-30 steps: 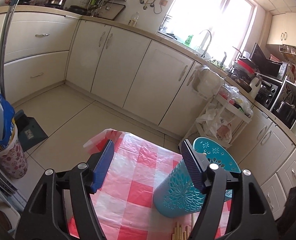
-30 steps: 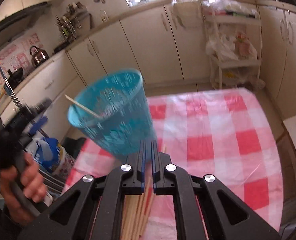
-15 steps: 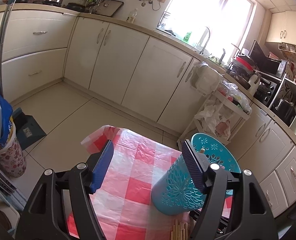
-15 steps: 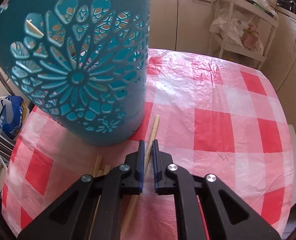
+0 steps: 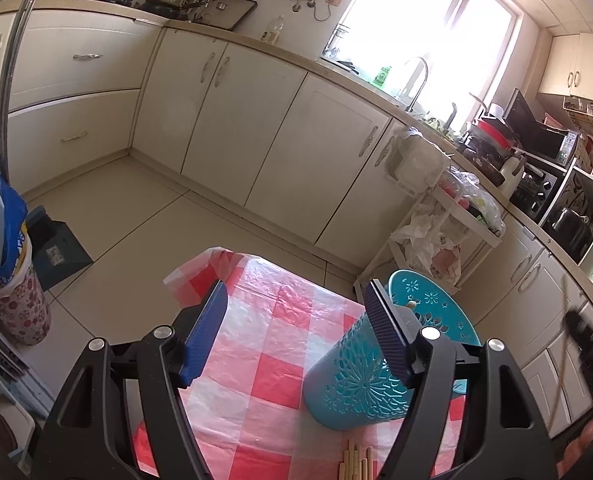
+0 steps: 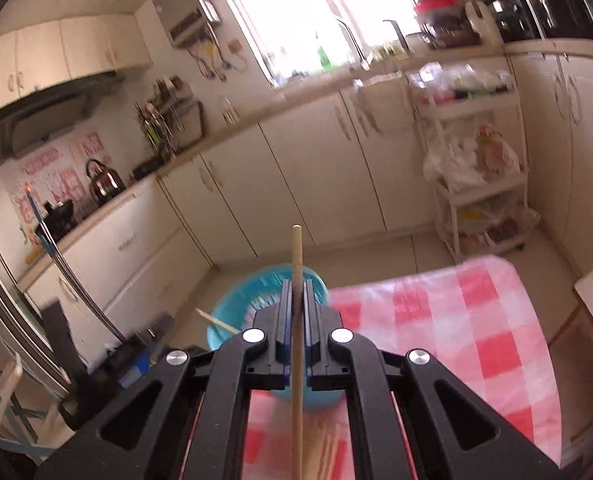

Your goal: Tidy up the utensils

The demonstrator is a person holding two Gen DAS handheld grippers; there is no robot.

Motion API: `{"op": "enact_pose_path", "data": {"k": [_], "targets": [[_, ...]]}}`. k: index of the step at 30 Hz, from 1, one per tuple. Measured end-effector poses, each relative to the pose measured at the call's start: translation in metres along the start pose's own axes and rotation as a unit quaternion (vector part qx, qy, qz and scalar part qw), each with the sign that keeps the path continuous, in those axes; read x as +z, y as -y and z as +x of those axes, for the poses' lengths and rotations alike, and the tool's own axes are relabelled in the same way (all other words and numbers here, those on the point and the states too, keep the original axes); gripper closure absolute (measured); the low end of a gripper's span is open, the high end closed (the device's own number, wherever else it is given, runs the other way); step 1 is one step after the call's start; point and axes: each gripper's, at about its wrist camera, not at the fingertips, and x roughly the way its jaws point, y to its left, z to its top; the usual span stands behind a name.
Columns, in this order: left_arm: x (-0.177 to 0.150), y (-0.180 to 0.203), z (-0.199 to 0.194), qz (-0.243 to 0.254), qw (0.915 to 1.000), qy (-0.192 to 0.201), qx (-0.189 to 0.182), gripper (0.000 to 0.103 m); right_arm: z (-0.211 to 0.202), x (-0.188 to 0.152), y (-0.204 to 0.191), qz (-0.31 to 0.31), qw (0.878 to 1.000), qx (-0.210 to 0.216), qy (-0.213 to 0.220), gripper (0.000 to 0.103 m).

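The right tool (image 6: 295, 292), closed on one chopstick (image 6: 296, 256), has just lifted it off the tabletop (image 6: 496, 320) above the blue holder (image 5: 360, 376), so dropping it in seems next, while the left tool (image 5: 296, 332) waits open beside the holder.

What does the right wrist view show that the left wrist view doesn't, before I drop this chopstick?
Only the right wrist view shows the right claw shut on a single chopstick, above the holder's mouth. Only the left wrist view shows the open left claw, nothing between its pads, and the loose chopsticks on the table. Both show the teal holder and the red checked tablecloth.
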Motion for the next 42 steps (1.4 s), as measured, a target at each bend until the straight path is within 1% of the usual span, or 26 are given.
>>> {"op": "enact_pose_path", "data": {"k": [2, 4, 7, 9, 12, 14, 17, 20, 22, 24, 25, 27, 29, 31, 32, 33, 34, 36, 37, 38, 39, 40, 42], "targets": [[0.001, -0.001, 0.0, -0.001, 1.0, 0.001, 0.001, 0.036, 0.012, 0.021, -0.016, -0.013, 0.999, 0.014, 0.042, 0.097], [0.001, -0.003, 0.0, -0.004, 1.0, 0.001, 0.002, 0.036, 0.031, 0.032, -0.027, -0.023, 0.997, 0.011, 0.074, 0.097], [0.004, -0.007, -0.001, -0.009, 0.9999, 0.003, 0.003, 0.035, 0.066, 0.034, -0.033, -0.027, 0.996, -0.01, 0.087, 0.097], [0.006, -0.01, -0.002, -0.014, 0.9999, 0.004, 0.003, 0.035, 0.089, 0.03, -0.032, -0.026, 0.997, -0.023, 0.072, 0.097], [0.008, -0.014, -0.003, -0.02, 0.9998, 0.006, 0.003, 0.035, 0.116, 0.021, -0.028, -0.018, 0.999, -0.034, 0.021, 0.097], [0.009, -0.015, -0.004, -0.024, 0.9997, 0.006, 0.003, 0.035, 0.122, 0.016, -0.028, -0.022, 0.999, -0.042, 0.004, 0.097], [0.009, -0.016, -0.004, -0.027, 0.9996, 0.005, 0.002, 0.035, 0.127, 0.005, -0.028, -0.028, 0.998, -0.043, -0.022, 0.096], [0.008, -0.016, -0.003, -0.025, 0.9997, 0.003, 0.003, 0.035, 0.126, 0.0, -0.025, -0.024, 0.998, -0.038, -0.034, 0.095], [0.007, -0.016, -0.002, -0.024, 0.9997, 0.002, 0.004, 0.035, 0.118, -0.002, -0.022, -0.023, 0.998, -0.036, -0.035, 0.09], [0.007, -0.016, -0.002, -0.023, 0.9997, 0.001, 0.005, 0.034, 0.108, -0.003, -0.019, -0.023, 0.999, -0.038, -0.027, 0.067], [0.007, -0.016, -0.002, -0.024, 0.9997, 0.001, 0.005, 0.034, 0.101, -0.003, -0.018, -0.026, 0.999, -0.039, -0.022, 0.065], [0.007, -0.016, -0.002, -0.023, 0.9997, 0.0, 0.007, 0.034, 0.084, -0.004, -0.012, -0.024, 0.999, -0.045, -0.013, 0.063], [0.007, -0.017, -0.002, -0.022, 0.9997, 0.0, 0.008, 0.033, 0.06, -0.008, -0.002, -0.006, 0.998, -0.059, 0.004, 0.061], [0.007, -0.018, -0.002, -0.021, 0.9997, -0.001, 0.011, 0.032, 0.036, -0.02, 0.01, 0.016, 0.997, -0.069, 0.008, 0.06], [0.007, -0.019, -0.002, -0.02, 0.9997, -0.002, 0.015, 0.032, 0.024, -0.033, 0.016, 0.023, 0.997, -0.075, -0.001, 0.06], [0.007, -0.02, -0.001, -0.02, 0.9996, -0.004, 0.019, 0.032, 0.015, -0.049, 0.021, 0.026, 0.996, -0.081, -0.019, 0.06], [0.007, -0.022, -0.001, -0.021, 0.9995, -0.006, 0.022, 0.032, 0.011, -0.067, 0.024, 0.024, 0.995, -0.085, -0.047, 0.061], [0.005, -0.024, -0.001, -0.017, 0.9994, -0.011, 0.028, 0.032, 0.011, -0.105, 0.027, 0.014, 0.989, -0.087, -0.117, 0.071], [0.003, -0.025, -0.002, -0.012, 0.9992, -0.014, 0.034, 0.032, 0.013, -0.126, 0.028, 0.006, 0.985, -0.089, -0.15, 0.075], [0.0, -0.024, -0.005, -0.002, 0.9991, -0.015, 0.039, 0.032, 0.015, -0.142, 0.028, -0.001, 0.98, -0.089, -0.175, 0.08], [-0.006, -0.022, -0.008, 0.012, 0.9988, -0.018, 0.045, 0.032, 0.019, -0.158, 0.027, -0.011, 0.975, -0.089, -0.204, 0.083], [-0.013, -0.021, -0.011, 0.027, 0.9981, -0.023, 0.049, 0.032, 0.022, -0.17, 0.027, -0.017, 0.971, -0.086, -0.224, 0.084], [-0.033, -0.017, -0.015, 0.053, 0.9966, -0.04, 0.05, 0.032, 0.028, -0.186, 0.026, -0.033, 0.965, -0.089, -0.244, 0.084]]}}
